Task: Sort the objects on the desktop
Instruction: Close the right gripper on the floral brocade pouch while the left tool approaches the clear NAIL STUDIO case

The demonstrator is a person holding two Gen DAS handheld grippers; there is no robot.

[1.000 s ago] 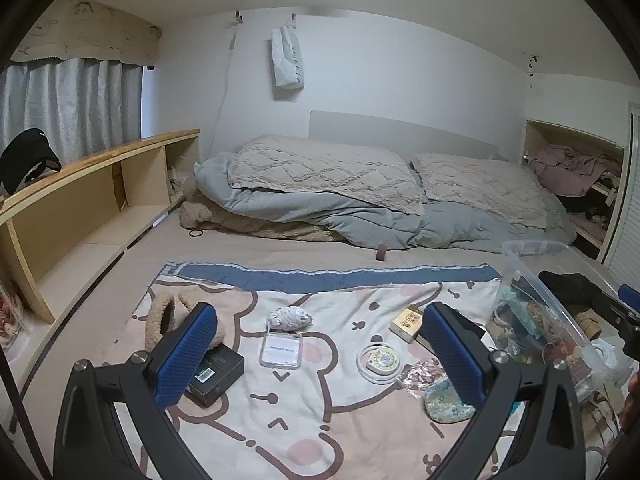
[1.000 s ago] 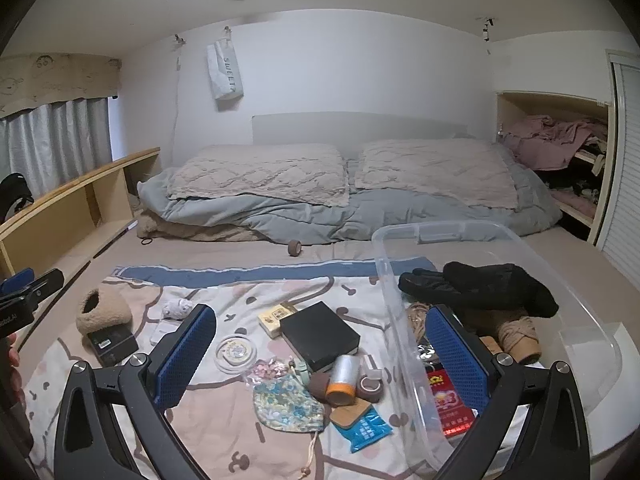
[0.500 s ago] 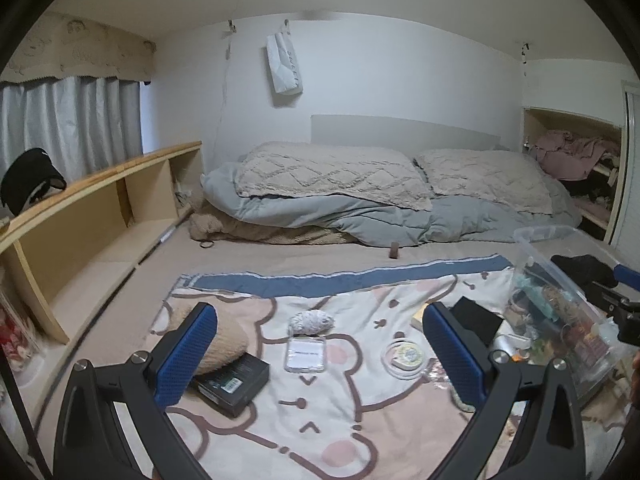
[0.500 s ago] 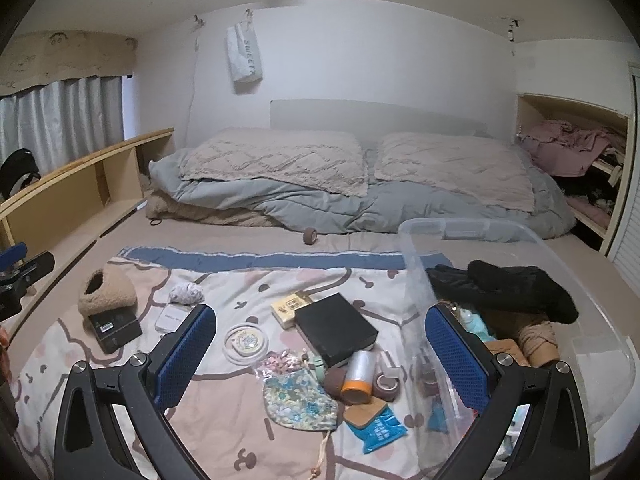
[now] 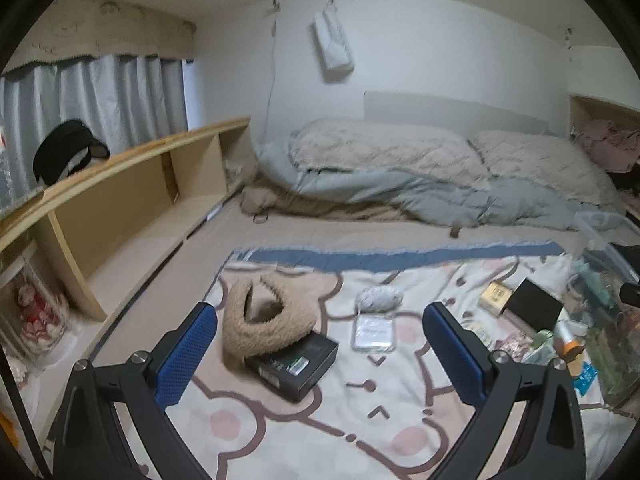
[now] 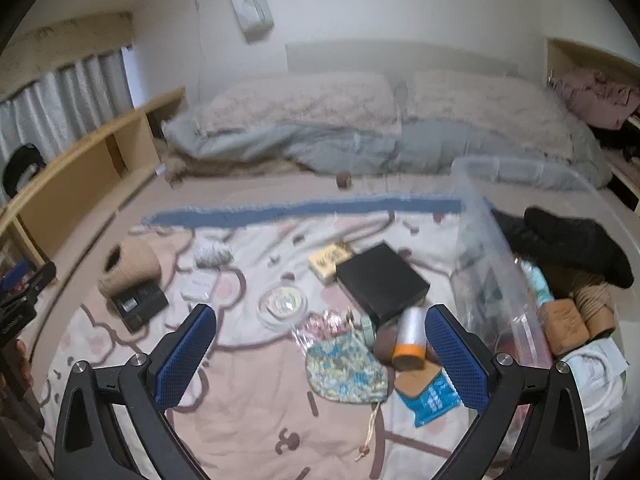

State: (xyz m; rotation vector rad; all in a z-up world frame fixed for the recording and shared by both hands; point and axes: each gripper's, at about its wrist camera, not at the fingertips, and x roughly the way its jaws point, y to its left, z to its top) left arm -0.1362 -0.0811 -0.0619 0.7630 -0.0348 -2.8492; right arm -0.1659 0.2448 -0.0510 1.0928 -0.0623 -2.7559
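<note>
Left wrist view: the left tool (image 5: 320,354) hangs released, jaws wide, grasping nothing, over a fuzzy tan slipper (image 5: 266,318) resting on a small black box (image 5: 294,362) at centre frame. Right wrist view: the right tool (image 6: 320,354) is likewise released above a floral pouch (image 6: 346,368); the clear bin (image 6: 504,280) fills the right of the frame.

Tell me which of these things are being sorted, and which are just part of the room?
Being sorted: fuzzy tan pouch, small black box, large black box, floral pouch, orange-capped roll, clear bin.

Just lying about: pillows, grey duvet, wooden shelf, curtains.
</note>
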